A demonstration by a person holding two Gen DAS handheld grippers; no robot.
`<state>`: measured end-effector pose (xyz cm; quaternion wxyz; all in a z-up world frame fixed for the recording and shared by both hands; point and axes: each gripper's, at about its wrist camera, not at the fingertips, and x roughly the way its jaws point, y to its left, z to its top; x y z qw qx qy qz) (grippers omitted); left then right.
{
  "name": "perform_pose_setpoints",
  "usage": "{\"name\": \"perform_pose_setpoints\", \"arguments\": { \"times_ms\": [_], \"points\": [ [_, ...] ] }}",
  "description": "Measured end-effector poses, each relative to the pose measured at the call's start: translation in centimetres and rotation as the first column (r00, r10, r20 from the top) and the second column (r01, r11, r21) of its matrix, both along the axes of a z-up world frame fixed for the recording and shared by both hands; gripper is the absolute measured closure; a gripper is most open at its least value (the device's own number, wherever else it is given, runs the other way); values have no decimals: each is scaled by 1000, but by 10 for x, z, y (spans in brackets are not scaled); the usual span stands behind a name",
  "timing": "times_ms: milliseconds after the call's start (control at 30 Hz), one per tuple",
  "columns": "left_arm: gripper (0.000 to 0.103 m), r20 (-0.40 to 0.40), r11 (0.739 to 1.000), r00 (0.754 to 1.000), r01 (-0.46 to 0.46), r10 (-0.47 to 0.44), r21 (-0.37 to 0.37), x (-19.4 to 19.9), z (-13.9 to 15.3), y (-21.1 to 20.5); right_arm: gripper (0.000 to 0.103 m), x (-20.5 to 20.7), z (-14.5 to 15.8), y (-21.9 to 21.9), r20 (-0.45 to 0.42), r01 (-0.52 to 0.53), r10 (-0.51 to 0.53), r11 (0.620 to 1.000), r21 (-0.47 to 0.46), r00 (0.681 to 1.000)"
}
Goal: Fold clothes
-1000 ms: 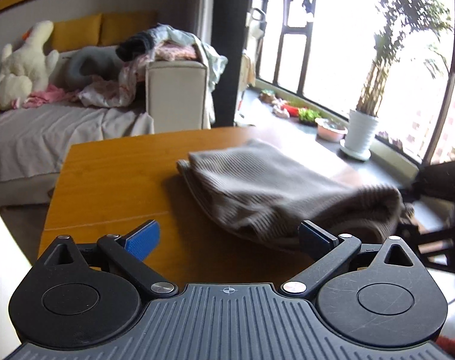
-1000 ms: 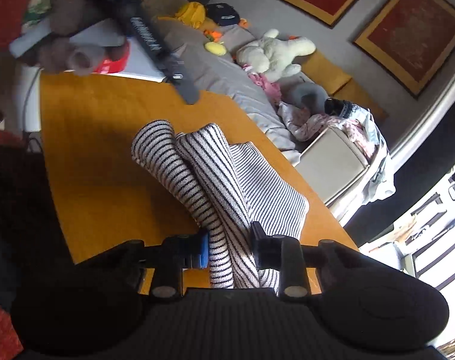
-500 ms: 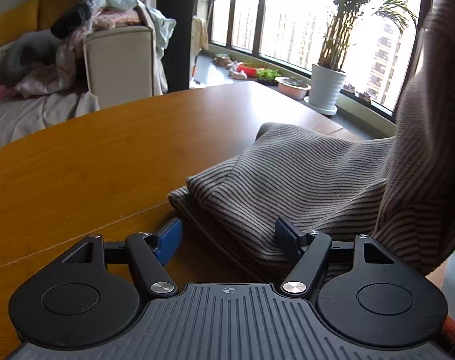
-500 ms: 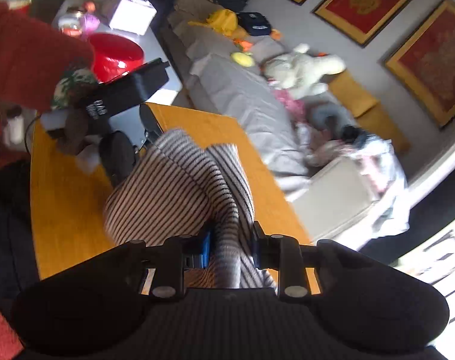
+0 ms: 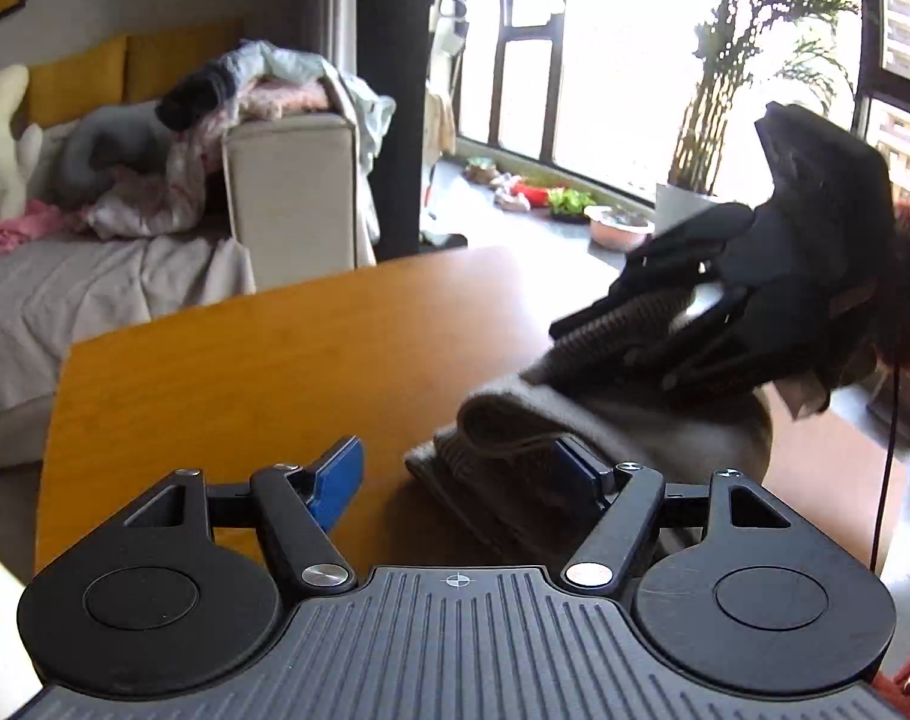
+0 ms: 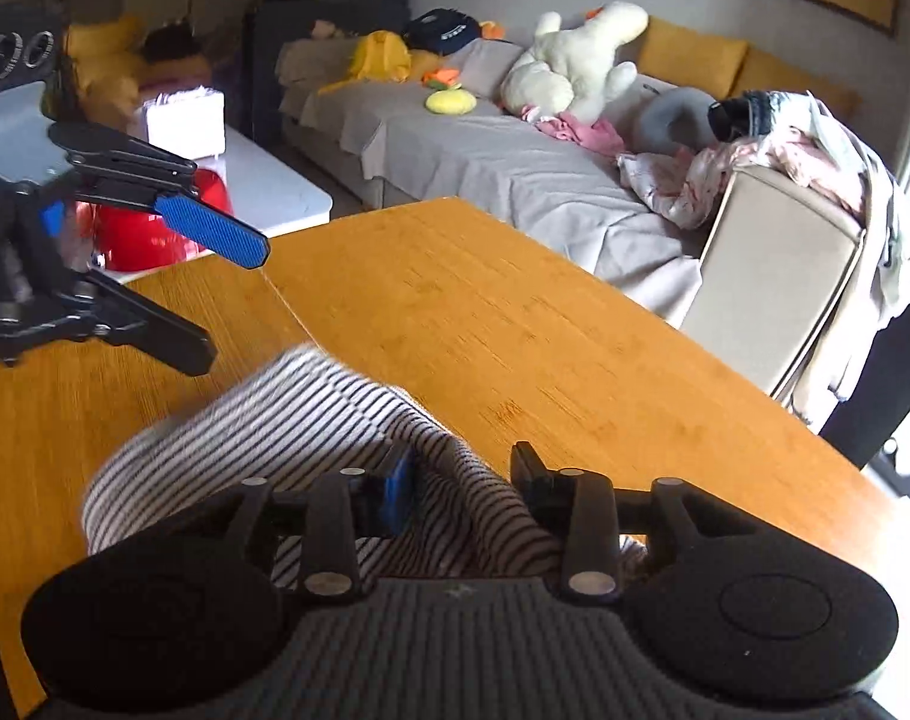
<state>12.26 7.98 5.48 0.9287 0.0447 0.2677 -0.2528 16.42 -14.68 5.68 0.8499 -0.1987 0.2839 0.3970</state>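
Left claw (image 5: 455, 471) stands half wide, low over the desk (image 5: 245, 360), gripping nothing; the folded edge of the striped garment (image 5: 574, 438) lies beside its right pad. Right claw (image 6: 462, 477) is opening, fabric still bunched between its pads. Step judged: laying the fold over. Next: release fully, withdraw, flatten.

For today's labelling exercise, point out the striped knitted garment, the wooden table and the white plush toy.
Striped knitted garment (image 6: 311, 420): right wrist view, on its folded upper layer.
Wooden table (image 6: 514, 330): right wrist view, on bare tabletop.
White plush toy (image 6: 574, 66): right wrist view, on its body.
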Motion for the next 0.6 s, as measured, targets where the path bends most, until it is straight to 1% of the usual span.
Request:
{"name": "perform_pose_setpoints", "arguments": {
  "times_ms": [33,100,133,167,200,233,267,300,333,367,400,500,567,600],
  "points": [
    [29,15,999,999,33,-33,-23,-1,7,-6,60,3,1,-3,-7,12,-12,1000,13,1000],
    [28,19,990,991,132,-131,-49,-2,12,-26,46,6,8,-9,-19,39,-38,998,44,999],
    [28,17,983,984,178,-178,-47,-2,10,-37,44,6,16,-15,-4,56,-56,996,64,998],
    [28,11,976,976,215,-215,-26,-1,4,-49,43,7,23,-21,12,74,-75,994,85,997],
    [28,-1,972,972,237,-237,2,1,-5,-59,43,4,31,-27,47,101,-106,990,102,993],
    [28,-22,971,971,239,-239,21,6,-14,-65,43,1,40,-33,81,131,-141,984,120,987],
    [28,-47,972,972,234,-232,33,11,-24,-70,47,-5,49,-42,108,157,-172,978,140,979],
    [27,-64,973,972,229,-227,29,16,-31,-71,57,-13,56,-49,121,171,-192,972,161,974],
    [26,-73,975,972,224,-223,9,21,-34,-69,62,-20,64,-56,132,186,-211,966,182,968],
    [26,-80,976,973,218,-218,-9,25,-35,-67,66,-26,68,-61,128,194,-223,959,206,966],
    [27,-85,977,973,211,-212,-19,28,-34,-66,66,-30,70,-65,110,199,-229,953,231,967],
    [27,-82,978,975,209,-208,1,33,-33,-68,66,-27,56,-64,43,213,-230,946,246,972],
    [26,-76,978,975,210,-208,12,32,-33,-70,66,-12,31,-57,-19,281,-283,938,203,959],
    [26,-77,978,976,208,-206,12,31,-32,-70,65,-3,14,-53,-50,318,-314,934,165,948]
  ]
}}
